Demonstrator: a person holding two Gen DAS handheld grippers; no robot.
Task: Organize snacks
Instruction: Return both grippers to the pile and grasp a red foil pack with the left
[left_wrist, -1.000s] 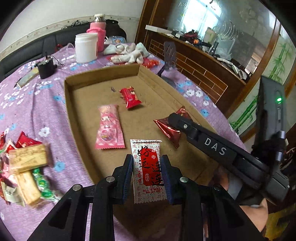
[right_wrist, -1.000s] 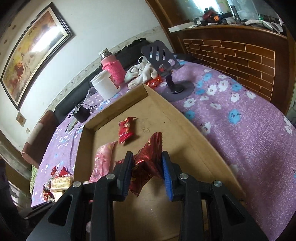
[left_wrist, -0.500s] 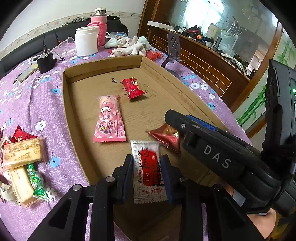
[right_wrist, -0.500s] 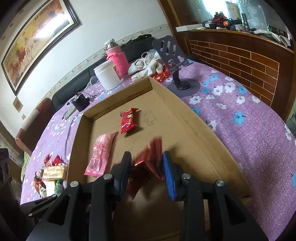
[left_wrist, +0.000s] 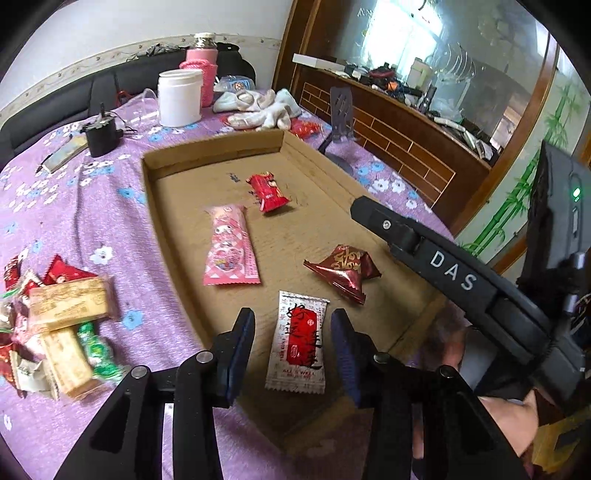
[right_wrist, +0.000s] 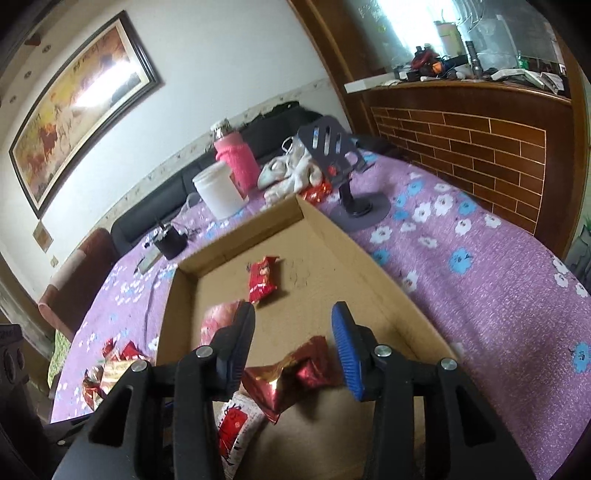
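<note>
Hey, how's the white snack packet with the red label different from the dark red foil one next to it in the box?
The white packet is flat and rectangular; the dark red foil snack is puffy and crumpled with twisted ends. The white packet lies between the open left tongs; the foil snack lies beyond them, nearer the right tongs. Both rest loose on the cardboard box floor.

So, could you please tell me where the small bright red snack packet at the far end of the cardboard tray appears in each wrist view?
Left wrist view: the small red packet lies just above centre, beyond the pink packet.
Right wrist view: it lies near centre, beyond the open right gripper.
Shared landmark: the white jar behind the cardboard tray, also seen in the right view.
</note>
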